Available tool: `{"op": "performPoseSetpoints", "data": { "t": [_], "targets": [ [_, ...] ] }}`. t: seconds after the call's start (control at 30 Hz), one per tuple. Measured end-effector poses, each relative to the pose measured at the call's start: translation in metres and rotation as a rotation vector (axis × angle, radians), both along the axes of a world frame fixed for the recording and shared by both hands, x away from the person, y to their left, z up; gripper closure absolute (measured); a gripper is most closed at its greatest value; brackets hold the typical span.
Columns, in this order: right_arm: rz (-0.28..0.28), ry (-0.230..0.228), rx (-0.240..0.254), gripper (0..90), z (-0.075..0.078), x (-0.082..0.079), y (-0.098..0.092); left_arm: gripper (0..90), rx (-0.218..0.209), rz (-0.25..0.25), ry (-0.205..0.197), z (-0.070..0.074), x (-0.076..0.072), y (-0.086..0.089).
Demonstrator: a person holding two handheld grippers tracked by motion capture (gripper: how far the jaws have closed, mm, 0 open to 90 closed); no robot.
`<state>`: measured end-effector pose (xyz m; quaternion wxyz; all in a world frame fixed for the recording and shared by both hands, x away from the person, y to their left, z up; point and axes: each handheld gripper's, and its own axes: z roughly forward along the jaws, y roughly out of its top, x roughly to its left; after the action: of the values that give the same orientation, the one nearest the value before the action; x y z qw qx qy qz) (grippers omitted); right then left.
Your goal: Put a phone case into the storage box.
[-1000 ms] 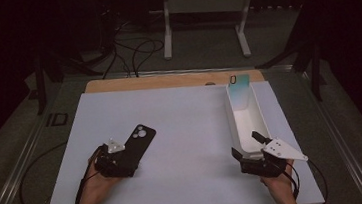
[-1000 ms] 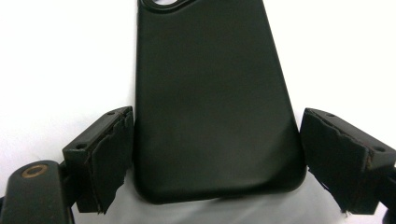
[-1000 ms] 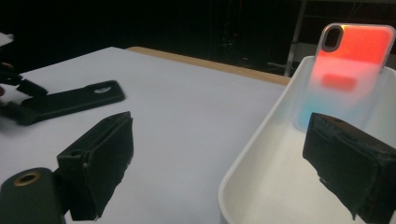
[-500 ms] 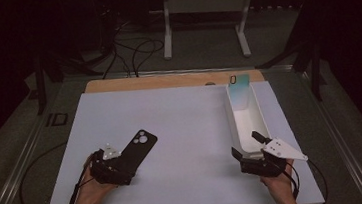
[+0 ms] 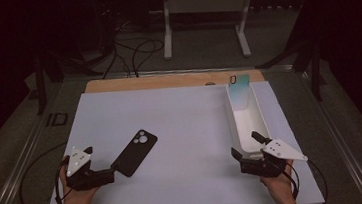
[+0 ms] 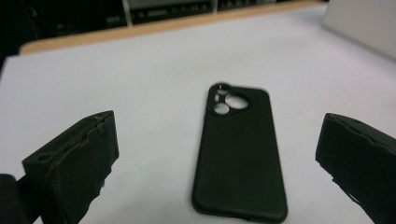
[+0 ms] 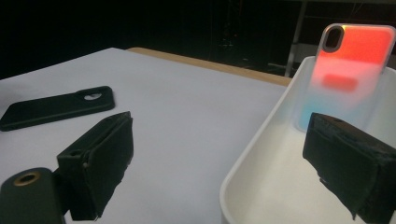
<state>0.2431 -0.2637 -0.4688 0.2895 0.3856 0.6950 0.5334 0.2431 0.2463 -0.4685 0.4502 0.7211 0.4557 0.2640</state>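
The matte black phone case [image 5: 134,153] lies flat near the front left corner of the white table [image 5: 191,126], just beyond the left gripper [image 5: 106,175], whose jaws have just been opening and stand wide, empty. The right gripper [image 5: 246,151] is also open, straddling the near wall of the white plastic tray [image 5: 262,120]. The case should be approached low and gripped across its long edges.

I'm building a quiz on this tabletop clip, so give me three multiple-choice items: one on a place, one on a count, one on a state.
1. Where does the matte black phone case lie?
A. flat on the white table sheet
B. inside the tray
C. on the floor

2. How many phone cases are there?
A. one
B. two
C. four

3. How do the left gripper jaws stand?
A. shut on the case
B. open, off the case
C. shut on nothing

Answers: 1 A, bare sheet surrounds it. 2 B, the black one plus the orange-to-blue translucent case leaning in the long white plastic tray. 3 B, the jaws have just been opening, with the case ahead, untouched.
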Motion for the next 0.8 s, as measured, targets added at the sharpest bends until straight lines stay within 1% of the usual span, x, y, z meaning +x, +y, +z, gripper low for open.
{"op": "performPoseSetpoints", "data": {
  "t": [0.03,0.07,0.1,0.13,0.17,0.2,0.27,0.37,0.47,0.53,0.7,0.8],
  "targets": [
    [0.0,0.0,0.0,8.6,0.0,0.0,0.0,0.0,0.0,0.0,0.0,0.0,0.0,0.0],
    [-0.001,-0.001,0.002,8.6,0.0,0.0,-0.001,0.0,-0.001,0.017,-0.025,0.002,-0.007,0.002],
    [-0.001,-0.001,0.001,8.6,0.0,0.0,-0.001,0.0,-0.001,0.017,-0.025,0.002,-0.007,0.002],
    [-0.001,-0.004,0.002,8.6,0.0,0.0,-0.001,0.0,-0.019,0.017,-0.044,0.003,-0.014,0.004],
    [-0.001,-0.004,0.002,8.6,0.0,0.0,-0.001,0.0,-0.019,0.017,-0.044,0.003,-0.014,0.004],
    [-0.002,-0.007,0.005,8.6,0.0,-0.001,-0.001,0.0,-0.02,0.012,-0.059,0.004,-0.02,0.004],
    [0.0,-0.008,0.008,8.6,0.0,-0.001,-0.001,0.0,-0.018,0.011,-0.072,0.005,-0.024,0.005],
    [0.001,-0.012,0.009,8.6,0.001,-0.002,-0.002,0.0,-0.022,0.007,-0.079,0.006,-0.026,0.006],
    [-0.001,-0.014,0.006,8.6,0.001,-0.002,-0.003,0.0,-0.019,0.007,-0.077,0.005,-0.026,0.006],
    [-0.002,-0.02,0.009,8.6,0.0,-0.002,-0.004,0.0,-0.014,0.004,-0.065,0.004,-0.024,0.006],
    [0.003,-0.022,0.011,8.7,0.0,-0.002,-0.005,0.0,-0.014,-0.001,-0.05,0.005,-0.023,0.005],
    [0.0,-0.042,0.012,8.7,0.001,-0.002,-0.005,0.0,0.002,0.001,-0.039,0.007,-0.021,0.004]
  ]
}}
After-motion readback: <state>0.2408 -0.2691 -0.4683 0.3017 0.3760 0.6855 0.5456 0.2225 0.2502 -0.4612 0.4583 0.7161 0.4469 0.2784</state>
